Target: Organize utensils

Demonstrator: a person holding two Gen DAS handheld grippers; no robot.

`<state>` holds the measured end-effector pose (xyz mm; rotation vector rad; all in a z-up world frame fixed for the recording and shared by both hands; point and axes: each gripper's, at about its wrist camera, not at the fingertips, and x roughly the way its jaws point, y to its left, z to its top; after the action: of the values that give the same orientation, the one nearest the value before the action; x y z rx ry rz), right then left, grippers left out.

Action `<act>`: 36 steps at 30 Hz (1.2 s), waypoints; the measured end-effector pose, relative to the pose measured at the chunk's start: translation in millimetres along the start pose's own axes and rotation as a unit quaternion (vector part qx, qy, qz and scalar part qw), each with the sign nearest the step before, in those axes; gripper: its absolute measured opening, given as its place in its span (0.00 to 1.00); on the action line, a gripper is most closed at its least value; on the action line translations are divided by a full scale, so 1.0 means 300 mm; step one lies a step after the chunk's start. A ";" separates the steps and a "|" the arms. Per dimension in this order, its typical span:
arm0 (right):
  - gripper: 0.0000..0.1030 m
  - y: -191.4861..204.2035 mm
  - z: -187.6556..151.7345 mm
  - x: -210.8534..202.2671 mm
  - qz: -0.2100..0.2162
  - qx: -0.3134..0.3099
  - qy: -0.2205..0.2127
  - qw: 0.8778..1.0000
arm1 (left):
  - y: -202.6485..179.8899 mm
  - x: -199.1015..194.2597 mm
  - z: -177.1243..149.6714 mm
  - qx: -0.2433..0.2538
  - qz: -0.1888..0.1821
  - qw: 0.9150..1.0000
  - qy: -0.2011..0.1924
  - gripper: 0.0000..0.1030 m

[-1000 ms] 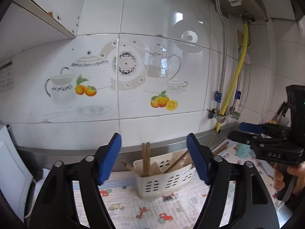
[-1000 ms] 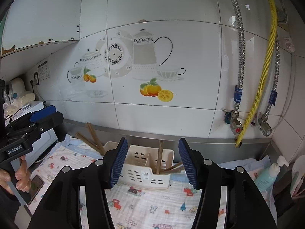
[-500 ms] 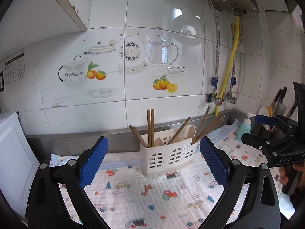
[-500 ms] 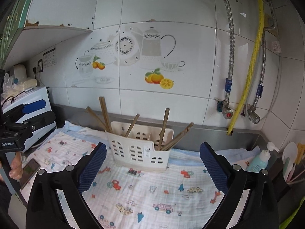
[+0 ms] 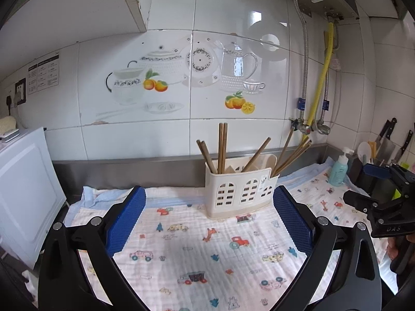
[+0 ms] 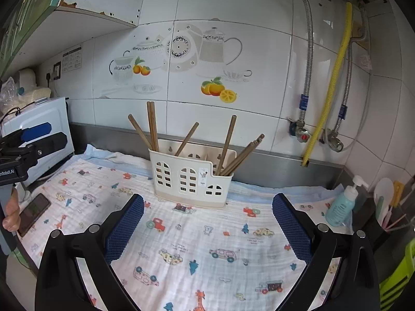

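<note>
Chopsticks (image 5: 222,146) are all standing in a cream plastic utensil caddy (image 5: 240,194), the kind with little arched window cutouts, and it sits toward the back edge of the counter on a white cloth (image 5: 197,246) printed with cartoon cars and giraffes. One pair stands pretty much upright in the left compartment with another stick leaning left beside it, one leans right out of the middle, and a bunch fans out to the right from the lower right-hand section. The steel backsplash strip (image 5: 124,168) runs right behind the caddy, with the teapot-and-oranges wall tile (image 5: 197,77) above it. Left gripper (image 5: 207,216) has its blue pads spread wide, they've just been opening, and there's nothing between them but cloth; the caddy is a bit ahead of it, not touching. Right gripper (image 6: 207,220) is the same deal, jaws just opened up wide and empty, with the caddy (image 6: 192,178) just ahead and slightly left of centre. Over at the right end of the counter there's a teal pump bottle (image 6: 342,204) and a dark holder with spatulas (image 6: 384,194), plus knives (image 5: 387,136) against the side wall. At the left edge a phone (image 6: 32,213) lies flat on the cloth next to a white appliance (image 6: 39,121). A yellow hose (image 6: 329,90) and braided metal hoses (image 6: 307,51) run down the wall at the back right corner.
</note>
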<state>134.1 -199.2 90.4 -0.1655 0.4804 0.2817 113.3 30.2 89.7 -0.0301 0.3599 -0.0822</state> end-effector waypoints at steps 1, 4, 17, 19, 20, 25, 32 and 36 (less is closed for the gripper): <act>0.93 0.005 -0.010 -0.005 -0.001 0.000 0.003 1.000 | -0.001 -0.006 -0.012 0.001 0.002 1.000 0.002 0.95; 0.93 0.020 -0.035 -0.023 -0.010 0.000 0.005 1.000 | -0.004 -0.024 -0.049 0.005 0.015 1.000 0.007 0.95; 0.93 0.013 -0.115 -0.138 -0.010 0.051 0.006 0.999 | 0.005 -0.116 -0.130 -0.008 0.008 1.000 0.016 0.95; 0.93 0.017 -0.124 -0.151 -0.010 0.054 0.004 0.999 | 0.003 -0.129 -0.142 -0.007 0.009 1.000 0.017 0.95; 0.93 0.020 -0.130 -0.157 -0.008 0.056 0.004 0.998 | 0.001 -0.135 -0.148 -0.008 0.007 1.000 0.018 0.95; 0.93 0.040 -0.158 -0.167 -0.004 0.057 0.009 0.998 | -0.009 -0.156 -0.170 -0.001 0.004 1.000 0.018 0.95; 0.93 0.053 -0.186 -0.172 0.006 0.062 0.016 0.998 | -0.013 -0.171 -0.197 -0.001 0.000 1.000 0.020 0.95; 0.93 0.061 -0.199 -0.172 0.010 0.062 0.019 0.998 | -0.015 -0.170 -0.215 -0.001 0.002 1.000 0.026 0.95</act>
<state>59.1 -206.7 61.1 -0.0450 0.5362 0.2687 42.6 29.3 47.6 -0.0298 0.4123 -0.0777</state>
